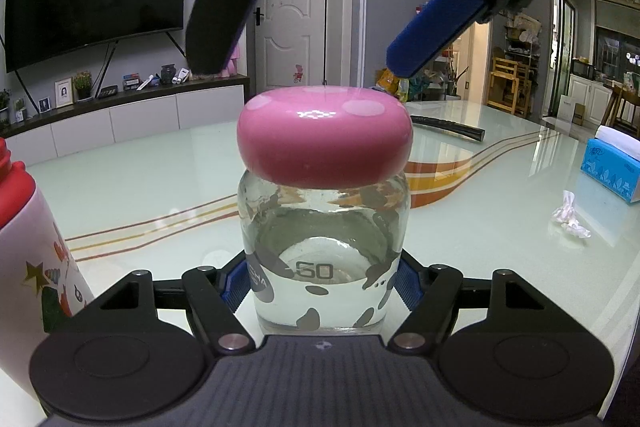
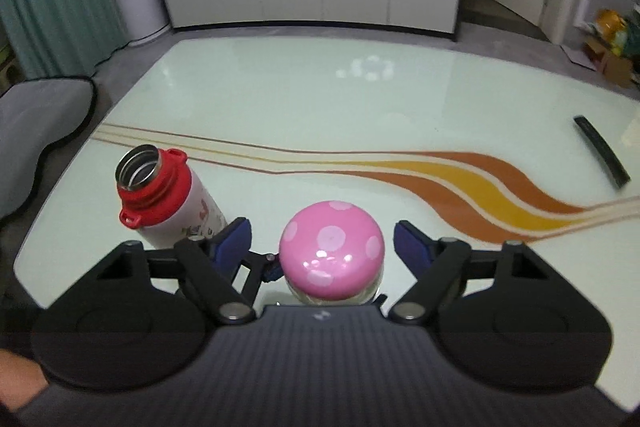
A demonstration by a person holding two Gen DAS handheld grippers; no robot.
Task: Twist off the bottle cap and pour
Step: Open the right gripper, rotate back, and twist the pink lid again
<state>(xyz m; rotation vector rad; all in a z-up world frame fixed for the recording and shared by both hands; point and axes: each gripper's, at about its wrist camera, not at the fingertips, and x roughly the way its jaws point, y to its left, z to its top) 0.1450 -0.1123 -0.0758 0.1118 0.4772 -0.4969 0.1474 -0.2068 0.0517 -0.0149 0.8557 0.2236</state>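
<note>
The left gripper (image 1: 322,285) clamps the glass bottle (image 1: 324,251) low in the frame; the right gripper's (image 2: 322,241) fingers (image 2: 412,243) stand apart, flanking the pink cap (image 2: 331,249) without touching.

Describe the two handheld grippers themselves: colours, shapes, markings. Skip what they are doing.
Both match. The left gripper has a dark grey ribbed body with a small white logo, round black discs at each side, black linkage arms with silver pivot pins, and ridged blue finger pads. The right gripper looks the same. No cables show.
</note>
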